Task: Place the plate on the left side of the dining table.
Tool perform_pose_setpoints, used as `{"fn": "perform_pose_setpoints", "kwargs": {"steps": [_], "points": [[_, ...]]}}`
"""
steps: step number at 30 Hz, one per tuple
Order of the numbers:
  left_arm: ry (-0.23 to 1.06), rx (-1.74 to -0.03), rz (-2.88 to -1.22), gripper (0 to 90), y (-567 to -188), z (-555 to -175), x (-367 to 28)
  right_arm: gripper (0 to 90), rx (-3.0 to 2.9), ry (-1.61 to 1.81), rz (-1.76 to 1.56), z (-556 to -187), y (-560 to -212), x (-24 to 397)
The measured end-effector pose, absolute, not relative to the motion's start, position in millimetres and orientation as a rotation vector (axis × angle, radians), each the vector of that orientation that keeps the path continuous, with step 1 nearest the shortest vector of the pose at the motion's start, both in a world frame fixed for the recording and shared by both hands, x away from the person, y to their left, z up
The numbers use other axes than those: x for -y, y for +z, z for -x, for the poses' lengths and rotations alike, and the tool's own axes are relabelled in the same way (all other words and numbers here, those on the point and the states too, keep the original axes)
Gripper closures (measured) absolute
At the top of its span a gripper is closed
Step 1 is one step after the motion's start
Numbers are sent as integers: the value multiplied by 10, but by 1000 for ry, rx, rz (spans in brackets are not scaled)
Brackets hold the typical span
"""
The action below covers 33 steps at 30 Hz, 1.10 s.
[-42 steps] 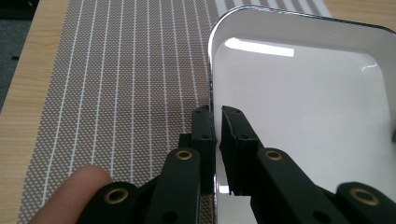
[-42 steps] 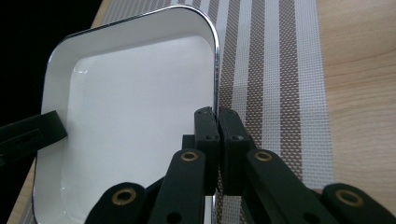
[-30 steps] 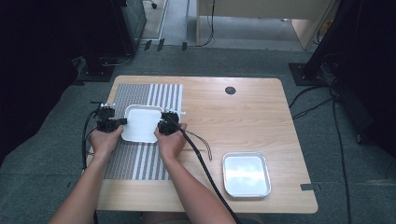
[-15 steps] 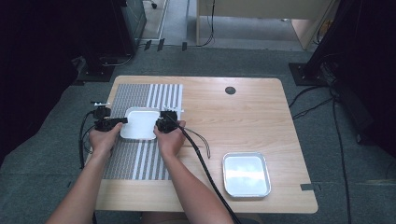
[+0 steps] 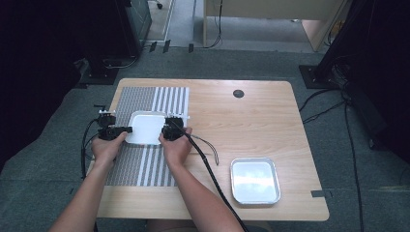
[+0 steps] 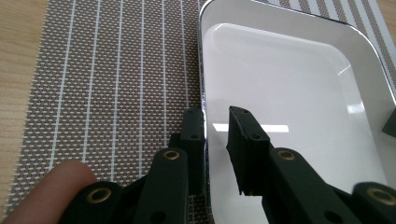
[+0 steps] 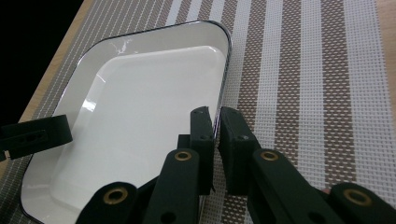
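Room: grey carpet floor (image 5: 63, 121) around a wooden table (image 5: 251, 121), with dark stands and cables on the floor beyond it.
Table: pale wood, with a small dark round hole (image 5: 238, 93) near its far edge; most bare wood lies to the right of the mat.
Mat: a striped woven mat (image 5: 145, 159) covers the table's left part, from near the far edge almost to the near edge.
White tray: a white tray (image 5: 144, 128) with a thin dark rim lies on the mat's far half, held at both short sides, with mat showing all round it.
Metal tray: a shiny metal tray (image 5: 255, 180) sits well right of the mat, near the table's front right corner.
Left gripper: the left gripper (image 6: 215, 140) is at the white tray's left rim; its jaws straddle the rim, narrow but with a gap on the inner side, and they have just been closing.
Right gripper: the right gripper (image 7: 217, 135) is at the white tray's right rim; its jaws stand close together, pinching the rim, and have just been closing.
View differences: the high view gives the whole table and both forearms; the gripper views give the rim between the jaws.
Fingertip: a fingertip (image 6: 46, 186) shows low over the mat in the left gripper view.
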<state>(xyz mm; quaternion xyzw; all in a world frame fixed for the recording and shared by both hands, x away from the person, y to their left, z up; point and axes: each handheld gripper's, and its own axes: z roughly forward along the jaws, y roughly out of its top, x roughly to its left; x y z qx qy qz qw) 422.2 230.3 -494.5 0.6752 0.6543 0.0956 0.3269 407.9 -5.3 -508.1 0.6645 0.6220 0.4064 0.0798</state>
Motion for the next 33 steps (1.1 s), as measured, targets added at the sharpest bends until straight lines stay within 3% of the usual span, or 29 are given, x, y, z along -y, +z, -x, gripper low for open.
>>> {"fn": "perform_pose_setpoints", "kwargs": {"steps": [6, 8, 12, 18, 21, 28, 33], "points": [[259, -1722, -1760, 783, -4948, -4248, -2291, 855, -1841, 1225, -2002, -4099, -5088, 55], [257, -1719, -1756, 746, -4948, -4245, -2291, 854, -1848, 1230, -2009, -4102, -5085, 63], [317, -1719, -1729, 605, -4907, -4193, -2293, 823, -1880, 1231, -1969, -4093, -5051, 103], [261, -1654, -1685, 369, -4857, -4101, -2311, 697, -1826, 1350, -1993, -4077, -4974, 331], [304, -1624, -1724, 193, -4810, -4026, -2261, 654, -1847, 1397, -1978, -4056, -4939, 467], [366, -1559, -1729, 140, -4730, -3803, -2241, 452, -1952, 1301, -1838, -3910, -4846, 648], [397, -1548, -1747, 141, -4728, -3699, -2271, 355, -1982, 1307, -1830, -3839, -4789, 785]]}}
